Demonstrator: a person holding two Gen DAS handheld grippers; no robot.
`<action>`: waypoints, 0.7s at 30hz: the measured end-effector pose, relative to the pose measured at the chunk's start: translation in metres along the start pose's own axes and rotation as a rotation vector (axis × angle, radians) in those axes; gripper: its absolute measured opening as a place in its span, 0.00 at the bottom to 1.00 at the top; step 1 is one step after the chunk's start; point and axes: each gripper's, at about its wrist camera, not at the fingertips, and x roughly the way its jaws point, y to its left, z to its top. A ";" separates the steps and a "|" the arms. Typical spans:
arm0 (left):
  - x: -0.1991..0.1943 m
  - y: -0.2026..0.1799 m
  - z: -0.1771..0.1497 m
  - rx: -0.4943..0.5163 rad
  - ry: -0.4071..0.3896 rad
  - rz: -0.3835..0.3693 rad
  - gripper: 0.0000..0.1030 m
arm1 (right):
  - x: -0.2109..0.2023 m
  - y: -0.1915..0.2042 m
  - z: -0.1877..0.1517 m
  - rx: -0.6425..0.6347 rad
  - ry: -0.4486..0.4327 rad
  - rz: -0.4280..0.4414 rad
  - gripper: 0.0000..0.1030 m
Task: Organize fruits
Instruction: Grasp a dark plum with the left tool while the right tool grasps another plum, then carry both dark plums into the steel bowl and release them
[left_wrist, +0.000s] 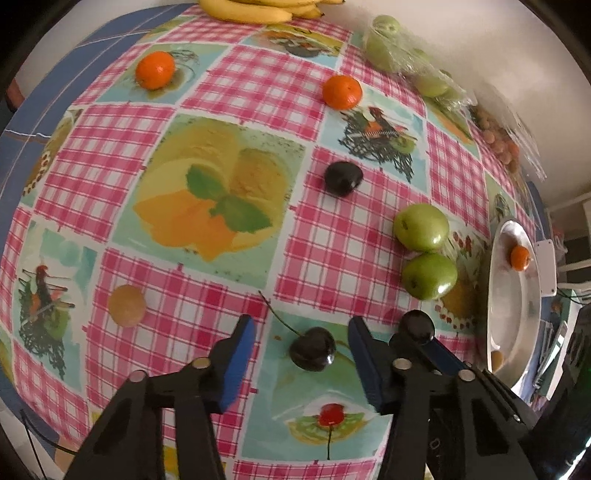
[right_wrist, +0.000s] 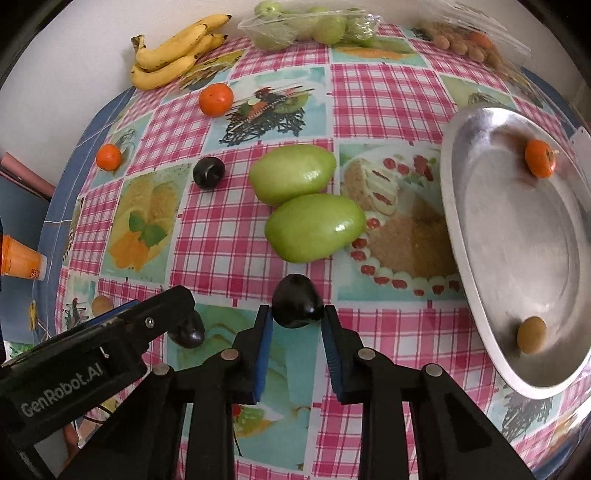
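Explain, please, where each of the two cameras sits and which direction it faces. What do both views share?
Left wrist: sits on the left gripper, looks down along its open fingers at a stemmed dark cherry on the checked tablecloth; the right gripper shows beside it.
Right wrist: sits on the right gripper, facing the metal tray; its fingers touch a dark fruit; the left gripper enters at lower left.
Shared: two green apples, tray, bananas, both dark fruits.
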 end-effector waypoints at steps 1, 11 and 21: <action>0.001 -0.001 -0.001 0.002 0.006 0.000 0.46 | -0.001 -0.001 -0.001 0.000 0.002 -0.004 0.28; 0.006 -0.010 -0.005 0.023 0.013 -0.005 0.26 | -0.014 -0.015 -0.008 0.024 -0.011 0.003 0.27; -0.029 -0.019 -0.006 0.035 -0.089 -0.058 0.26 | -0.052 -0.029 -0.007 0.052 -0.105 0.029 0.27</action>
